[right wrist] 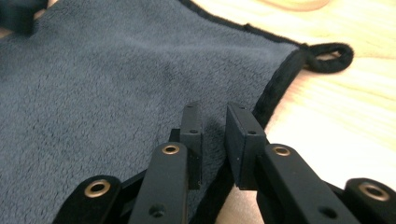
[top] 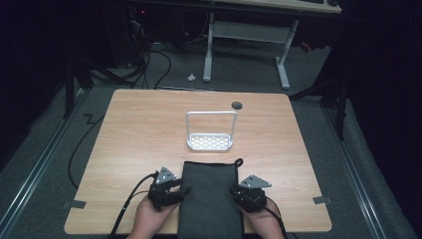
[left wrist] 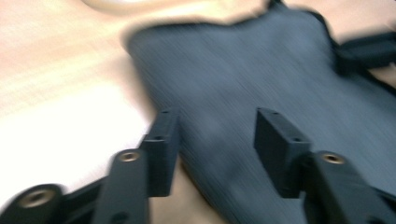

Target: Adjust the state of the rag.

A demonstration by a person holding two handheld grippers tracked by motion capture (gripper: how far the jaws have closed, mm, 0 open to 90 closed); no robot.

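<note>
- Dark grey fleece towel, folded into a long rectangle, lies flat on the light wooden table at the near edge, between the two hands. A black hanging loop sticks out at its far right corner.
- Left claw: released, jaws wide apart above the towel's left edge, nothing pinched. The left claw view is blurred, but the gap between the pads is plain.
- Right claw: jaws parted only narrowly at the towel's black-piped right edge. The hem runs below the gap and the pads don't look to be pressing on it, so I read it as let go.
- Step in hand, my read: taking both long edges for a fold or a shift.
- To do it well: bring each claw in low and level so the lower jaw slides under the hem, bite on the piping, not the loose pile, and take both sides level with each other so the cloth doesn't skew.
- Orientation: long axis runs near to far, away from the person. The loop end points at the white plastic basket with tall hoop handle, which stands just beyond it, apart.
</note>
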